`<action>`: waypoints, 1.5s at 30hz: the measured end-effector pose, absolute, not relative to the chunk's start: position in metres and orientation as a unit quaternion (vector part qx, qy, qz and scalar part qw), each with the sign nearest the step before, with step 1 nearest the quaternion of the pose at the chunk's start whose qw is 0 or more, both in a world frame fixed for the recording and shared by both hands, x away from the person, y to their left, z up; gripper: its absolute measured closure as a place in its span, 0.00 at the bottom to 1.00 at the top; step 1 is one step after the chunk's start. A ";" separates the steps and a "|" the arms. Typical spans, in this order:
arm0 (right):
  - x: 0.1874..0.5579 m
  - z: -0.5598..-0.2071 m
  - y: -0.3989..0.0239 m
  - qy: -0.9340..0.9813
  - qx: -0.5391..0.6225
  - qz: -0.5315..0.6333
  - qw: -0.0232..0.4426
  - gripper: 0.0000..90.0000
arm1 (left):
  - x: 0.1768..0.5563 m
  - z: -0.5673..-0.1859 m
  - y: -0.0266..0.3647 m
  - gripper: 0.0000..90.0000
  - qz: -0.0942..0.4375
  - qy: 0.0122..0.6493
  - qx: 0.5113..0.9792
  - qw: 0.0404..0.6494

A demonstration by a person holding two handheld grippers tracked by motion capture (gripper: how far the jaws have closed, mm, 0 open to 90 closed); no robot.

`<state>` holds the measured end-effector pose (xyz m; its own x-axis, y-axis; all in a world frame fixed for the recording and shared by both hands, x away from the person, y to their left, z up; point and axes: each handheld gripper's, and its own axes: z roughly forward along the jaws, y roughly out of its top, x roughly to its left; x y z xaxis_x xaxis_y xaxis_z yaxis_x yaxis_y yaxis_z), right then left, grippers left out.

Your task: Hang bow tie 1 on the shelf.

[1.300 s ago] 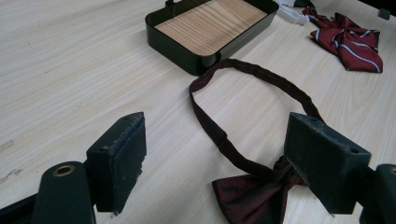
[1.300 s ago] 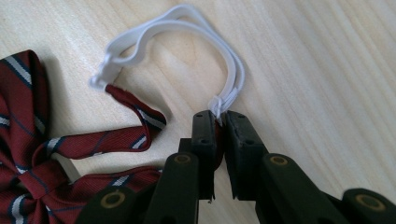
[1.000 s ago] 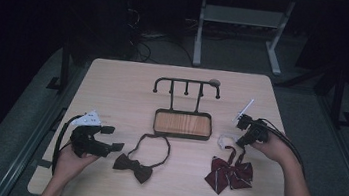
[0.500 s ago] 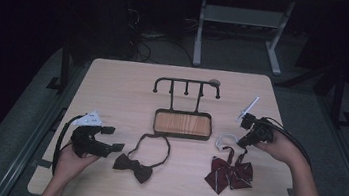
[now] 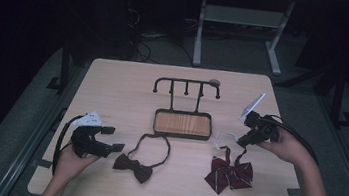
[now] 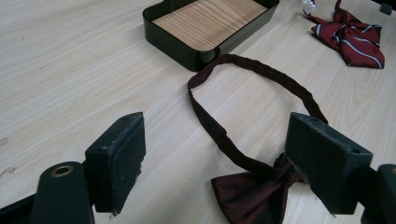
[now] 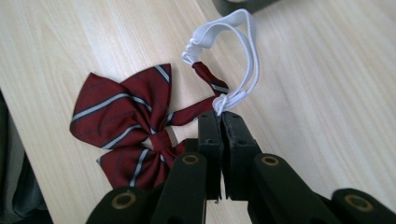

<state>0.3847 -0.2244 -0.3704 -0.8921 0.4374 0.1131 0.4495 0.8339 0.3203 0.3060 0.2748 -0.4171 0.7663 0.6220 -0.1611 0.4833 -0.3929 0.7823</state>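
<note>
Between the clenched right gripper (image 7: 222, 114) jaws sat the striped bow tie's (image 7: 126, 128) white elastic (image 7: 243, 51); high view blurred that grip.

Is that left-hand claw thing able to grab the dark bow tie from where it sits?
Probably yes. The left gripper is open, the dark bow tie lies flat just ahead between its jaws, and nothing on the table blocks the way.
</note>
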 end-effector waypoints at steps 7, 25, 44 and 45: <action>0.378 -0.353 -0.219 -0.960 -0.217 -0.178 0.012 0.96 | 0.306 -0.417 0.274 0.23 0.080 0.332 0.831 0.440; 0.371 -0.321 -0.213 -0.963 -0.193 -0.188 0.001 0.97 | 0.306 -0.417 0.275 0.22 0.084 0.328 0.832 0.439; 0.373 -0.291 -0.201 -0.965 -0.178 -0.192 -0.015 0.97 | 0.306 -0.417 0.274 0.22 0.082 0.330 0.831 0.440; 0.373 -0.290 -0.201 -0.965 -0.177 -0.193 -0.016 0.97 | 0.306 -0.417 0.274 0.22 0.082 0.330 0.831 0.440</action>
